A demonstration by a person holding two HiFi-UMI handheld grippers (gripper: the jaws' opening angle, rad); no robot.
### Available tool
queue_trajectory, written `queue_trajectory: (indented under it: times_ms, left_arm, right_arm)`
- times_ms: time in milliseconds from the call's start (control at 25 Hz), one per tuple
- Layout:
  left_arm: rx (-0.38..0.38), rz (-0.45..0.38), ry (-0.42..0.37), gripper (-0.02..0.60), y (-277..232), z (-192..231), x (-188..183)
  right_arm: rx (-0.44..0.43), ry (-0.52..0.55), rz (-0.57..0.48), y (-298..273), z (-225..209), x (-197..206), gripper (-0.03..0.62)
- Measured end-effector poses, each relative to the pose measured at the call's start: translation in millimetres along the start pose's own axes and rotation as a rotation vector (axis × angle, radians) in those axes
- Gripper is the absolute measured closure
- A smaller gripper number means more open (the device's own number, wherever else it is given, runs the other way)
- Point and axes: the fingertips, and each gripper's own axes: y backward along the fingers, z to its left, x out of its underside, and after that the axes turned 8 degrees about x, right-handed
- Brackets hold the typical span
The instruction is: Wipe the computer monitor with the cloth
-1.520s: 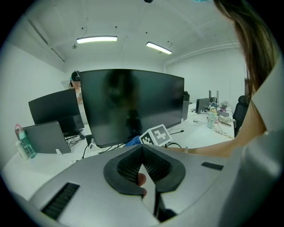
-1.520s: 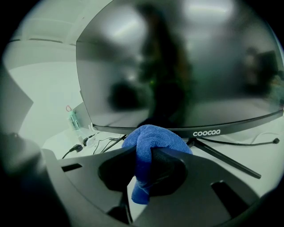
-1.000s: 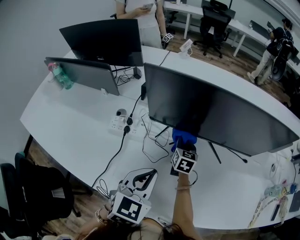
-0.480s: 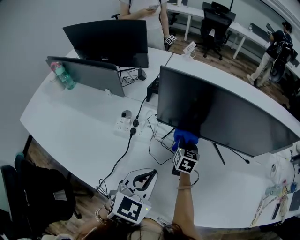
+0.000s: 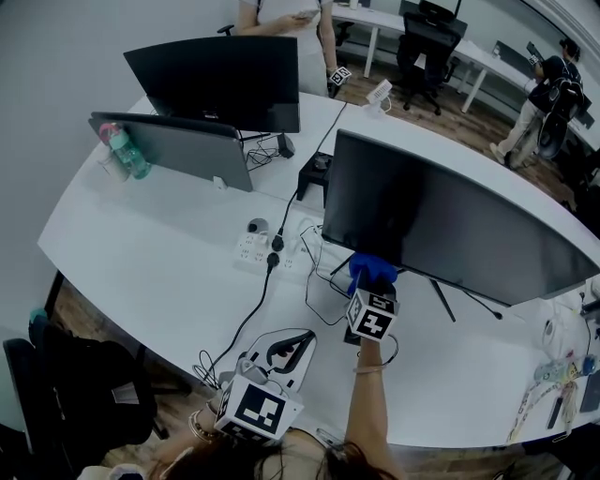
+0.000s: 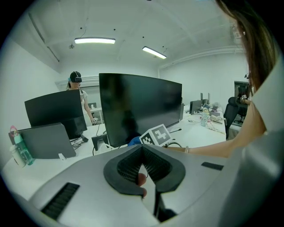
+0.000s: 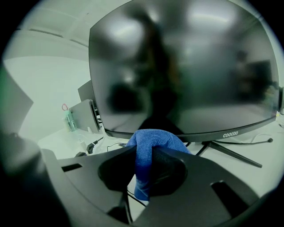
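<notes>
A large curved black monitor (image 5: 450, 220) stands on the white table (image 5: 141, 244). My right gripper (image 5: 371, 284) is shut on a blue cloth (image 5: 372, 269), which is pressed against the screen's lower edge just left of the stand. In the right gripper view the cloth (image 7: 153, 139) bulges out between the jaws of the gripper (image 7: 144, 150), right under the dark screen (image 7: 186, 66). My left gripper (image 5: 302, 341) is held low near the table's front edge, shut with nothing in it. From the left gripper (image 6: 142, 150) I see the monitor (image 6: 142, 106) and a bit of cloth (image 6: 134, 141).
Two more monitors (image 5: 220, 80) stand at the back left, with a green bottle (image 5: 127, 152) beside them. A power strip (image 5: 258, 251) and cables (image 5: 319, 281) lie near the curved monitor's left end. A dark chair (image 5: 84, 394) is at the lower left. A person (image 5: 291, 19) stands behind the table.
The head view has shifted slightly. The right gripper with the cloth stays on the monitor's lower edge, now somewhat nearer its left end. The left gripper has hardly moved.
</notes>
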Motion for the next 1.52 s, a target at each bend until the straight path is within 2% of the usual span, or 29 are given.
queue_trajectory:
  times_ms: [800,1520]
  left_arm:
    - [0.036,-0.042,0.01,0.572,20,39,10]
    - [0.022,-0.048,0.041,0.572,34,62,22]
  right_arm:
    - [0.04,-0.001,-0.014,-6,38,-6,0.531]
    - [0.01,0.034,-0.001,-13,76,-4,0.531]
